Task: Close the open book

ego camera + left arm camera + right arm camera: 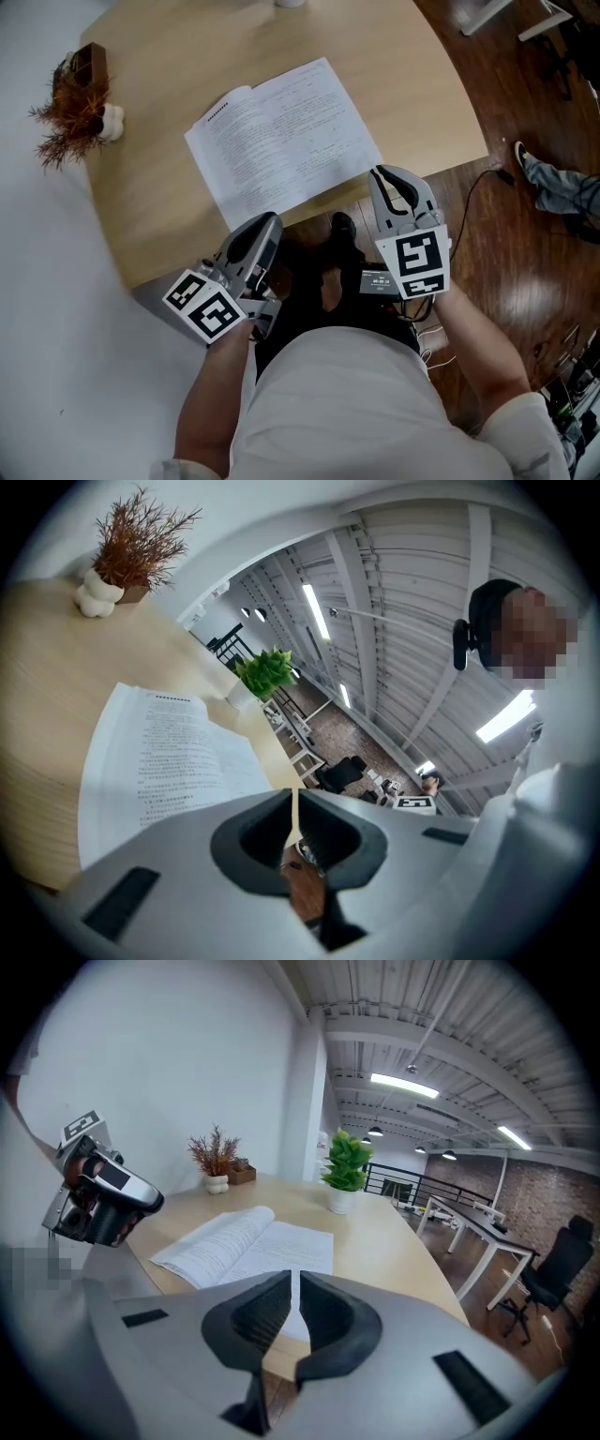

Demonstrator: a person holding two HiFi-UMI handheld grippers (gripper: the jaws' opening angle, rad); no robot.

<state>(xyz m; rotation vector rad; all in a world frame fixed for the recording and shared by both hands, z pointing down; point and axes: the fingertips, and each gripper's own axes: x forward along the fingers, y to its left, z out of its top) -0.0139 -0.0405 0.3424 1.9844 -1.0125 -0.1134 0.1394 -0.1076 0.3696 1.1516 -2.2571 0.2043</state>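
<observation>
Closest in the head view is the person's pale shirt [337,403], with an arm on each side. Each hand holds a tool by the near edge of the table [159,206]. On the left is the left gripper [265,225], and on the right is the right gripper [384,174]. Both tips are near the book's front corners. The open book [281,141] lies flat on the table, close to the near edge, with its pages facing up. A dry brown plant [70,112] sits at the left side of the table, well apart from the book. Brown wood floor [497,253] shows on the right. In the left gripper view, the two jaws are nearly together. Only a thin line of light shows between them, and nothing is in that gap. The book lies past them on the left, and a green plant [267,672] stands farther back on the table. In the right gripper view, the jaws are also nearly together, with a thin slit and nothing held. The book lies open past the jaws, a bit to the left. The left gripper hangs in the air at the left side of this view. The green plant stands behind the book.
</observation>
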